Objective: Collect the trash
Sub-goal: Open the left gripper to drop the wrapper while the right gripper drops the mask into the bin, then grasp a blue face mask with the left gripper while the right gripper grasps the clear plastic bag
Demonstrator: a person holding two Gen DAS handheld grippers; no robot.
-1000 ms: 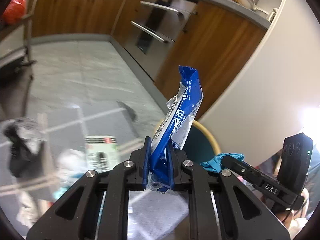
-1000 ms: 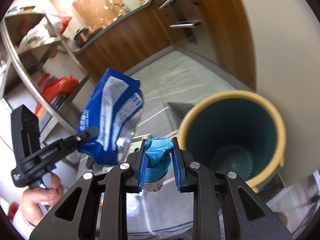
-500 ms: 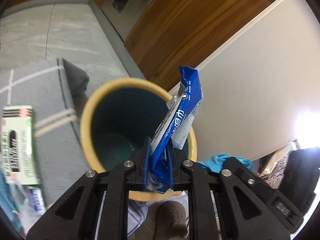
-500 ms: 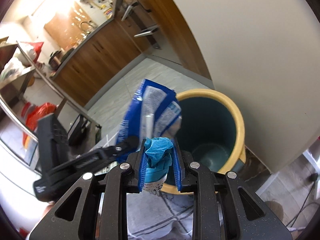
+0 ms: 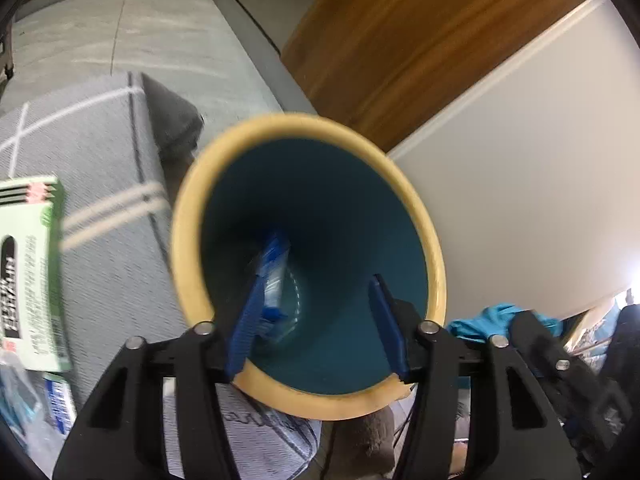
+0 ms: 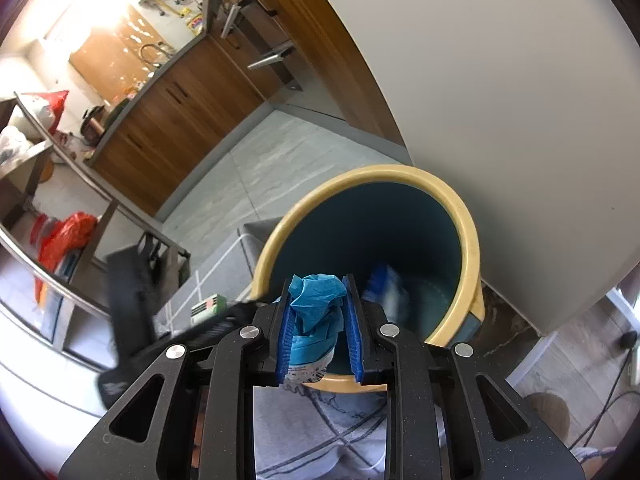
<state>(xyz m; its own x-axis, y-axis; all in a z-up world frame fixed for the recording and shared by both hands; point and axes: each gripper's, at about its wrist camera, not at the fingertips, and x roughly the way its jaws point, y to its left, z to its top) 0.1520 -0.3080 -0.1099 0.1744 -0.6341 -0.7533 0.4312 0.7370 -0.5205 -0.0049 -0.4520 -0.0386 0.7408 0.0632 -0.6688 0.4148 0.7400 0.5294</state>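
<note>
My left claw (image 5: 316,320) hangs right over the mouth of the bin (image 5: 436,264), its two blue pads spread wide with nothing between them, which is how I want it for a drop straight down the middle. The blue wrapper (image 5: 274,276) sits inside the bin just past the left pad; it is smeared, so I judge it is loose and falling, though I cannot be sure it has cleared the pad. My right claw (image 6: 318,330) is clenched on a crumpled teal glove (image 6: 316,308), held just short of the yellow rim so that its drop needs only a small push forward. In the right wrist view the wrapper (image 6: 384,284) shows as a blur low against the bin's (image 6: 472,240) inner wall. Counting: one bin, one wrapper in it, one glove in hand. On the grey striped rug (image 5: 100,200) beside the bin I see one green-and-white carton (image 5: 32,272) and, below it, at least one more small packet (image 5: 60,408), so the collecting is not done. The bin stands against the white wall (image 5: 520,160), leaving only the rug side open for approach.
</note>
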